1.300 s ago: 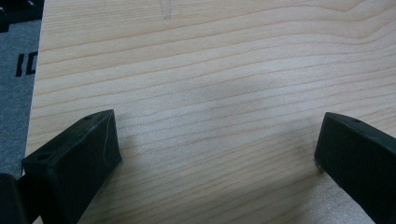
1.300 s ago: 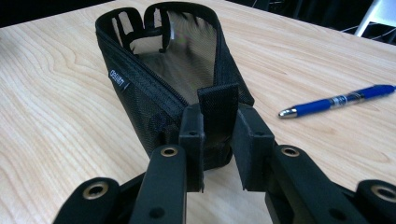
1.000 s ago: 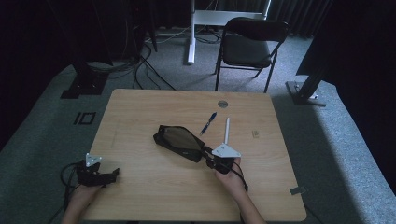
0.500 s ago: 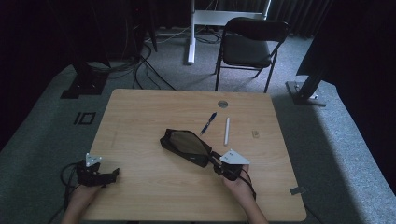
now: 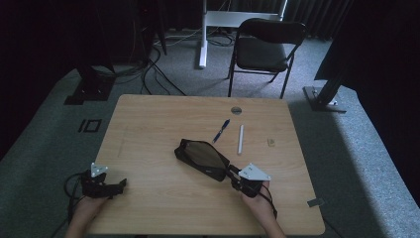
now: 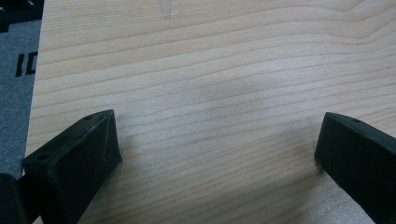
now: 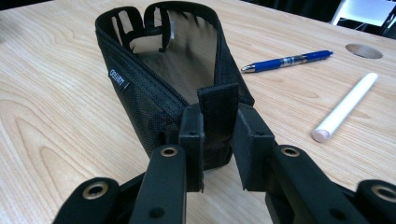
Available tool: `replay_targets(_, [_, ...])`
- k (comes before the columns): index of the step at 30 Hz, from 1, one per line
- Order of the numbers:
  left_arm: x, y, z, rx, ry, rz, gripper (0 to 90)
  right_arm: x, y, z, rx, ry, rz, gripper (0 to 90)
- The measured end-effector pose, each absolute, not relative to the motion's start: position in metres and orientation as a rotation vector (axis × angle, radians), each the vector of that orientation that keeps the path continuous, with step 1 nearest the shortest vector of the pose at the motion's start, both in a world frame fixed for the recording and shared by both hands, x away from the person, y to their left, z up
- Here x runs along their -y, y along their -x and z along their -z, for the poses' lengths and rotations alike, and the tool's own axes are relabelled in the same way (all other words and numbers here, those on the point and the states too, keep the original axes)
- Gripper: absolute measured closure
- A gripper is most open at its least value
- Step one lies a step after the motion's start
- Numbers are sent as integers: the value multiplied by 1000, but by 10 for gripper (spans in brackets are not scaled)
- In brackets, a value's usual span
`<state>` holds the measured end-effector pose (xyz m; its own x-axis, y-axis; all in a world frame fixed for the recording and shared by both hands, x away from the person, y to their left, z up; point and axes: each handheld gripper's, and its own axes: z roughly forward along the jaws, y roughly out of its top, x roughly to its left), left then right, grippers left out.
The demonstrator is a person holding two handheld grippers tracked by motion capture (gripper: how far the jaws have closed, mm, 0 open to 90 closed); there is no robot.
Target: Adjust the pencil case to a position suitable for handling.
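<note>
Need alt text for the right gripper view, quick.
The right gripper is shut on the end tab of an open black mesh pouch on the wooden table. A blue pen and white stick lie beyond.

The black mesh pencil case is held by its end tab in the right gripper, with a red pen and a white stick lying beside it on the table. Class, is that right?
Not quite: the pen is blue, not red, as the right gripper view shows. The rest holds: the right gripper clamps the end tab of the black mesh pencil case, and the white stick lies beside it on the table.
</note>
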<state>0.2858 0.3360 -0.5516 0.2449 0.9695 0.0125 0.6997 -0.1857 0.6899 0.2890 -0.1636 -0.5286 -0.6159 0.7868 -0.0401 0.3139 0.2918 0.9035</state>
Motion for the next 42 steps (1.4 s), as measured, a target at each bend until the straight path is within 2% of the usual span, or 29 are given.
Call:
replay_targets(17, [-336,-286,552,-1517,-1958,-621,1,174,-275,531,-2080,-999,-1288,735])
replay_targets(24, [-336,-286,552,-1517,-1959,-621,1,174,-275,527,-2102,-974,-1310,624])
replay_targets(42, [-336,-286,552,-1517,-1958,-621,1,201,-278,516,-2042,-1012,-1342,439])
